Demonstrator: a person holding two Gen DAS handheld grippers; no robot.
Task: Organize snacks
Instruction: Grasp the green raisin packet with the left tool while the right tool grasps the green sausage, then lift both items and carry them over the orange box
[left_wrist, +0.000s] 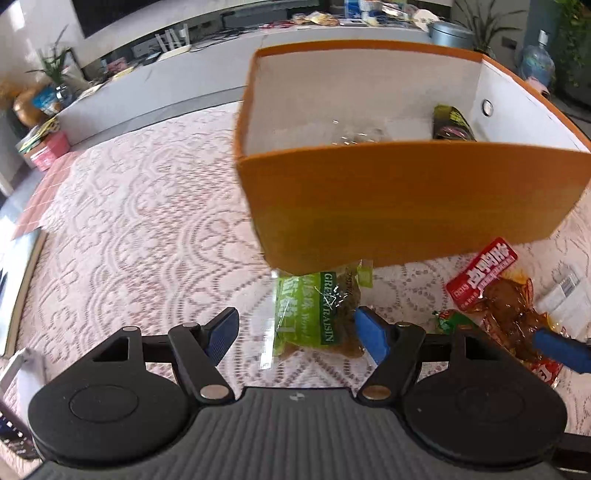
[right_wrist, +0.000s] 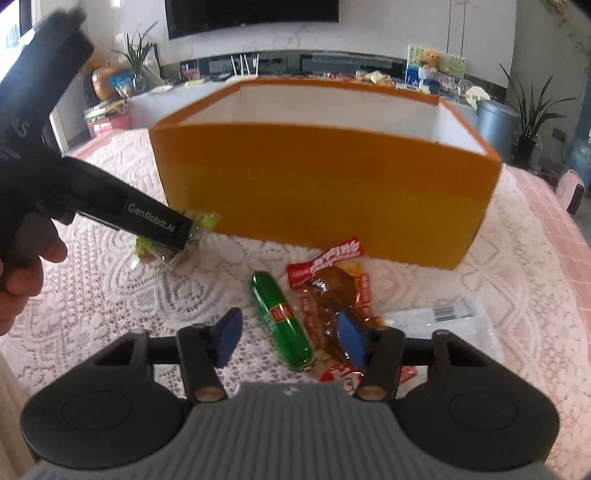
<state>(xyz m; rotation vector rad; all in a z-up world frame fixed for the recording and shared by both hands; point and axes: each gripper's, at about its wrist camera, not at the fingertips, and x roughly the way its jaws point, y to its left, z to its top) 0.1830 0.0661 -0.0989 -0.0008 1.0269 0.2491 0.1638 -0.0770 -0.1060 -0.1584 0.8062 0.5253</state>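
a pale lace tablecloth (left_wrist: 129, 221) covers the table, and on it stands a big orange box (left_wrist: 406, 206) with white inner walls. inside, near the right wall, lies a dark snack packet (left_wrist: 452, 123), with something clear and crinkled beside it.

in front of the box lie the loose snacks: a red and brown meat snack pack (right_wrist: 332, 295), a green raisin packet (left_wrist: 314, 317) touching the box's near corner, and a green sausage stick (right_wrist: 280, 321) just left of the meat pack.

the left gripper (left_wrist: 295, 332) has its blue fingers spread wide on either side of the raisin packet, not pressing it. the right gripper (right_wrist: 291, 338) has its fingers apart around the sausage stick and the meat pack; the right finger overlaps the meat pack, but i cannot tell if it presses.
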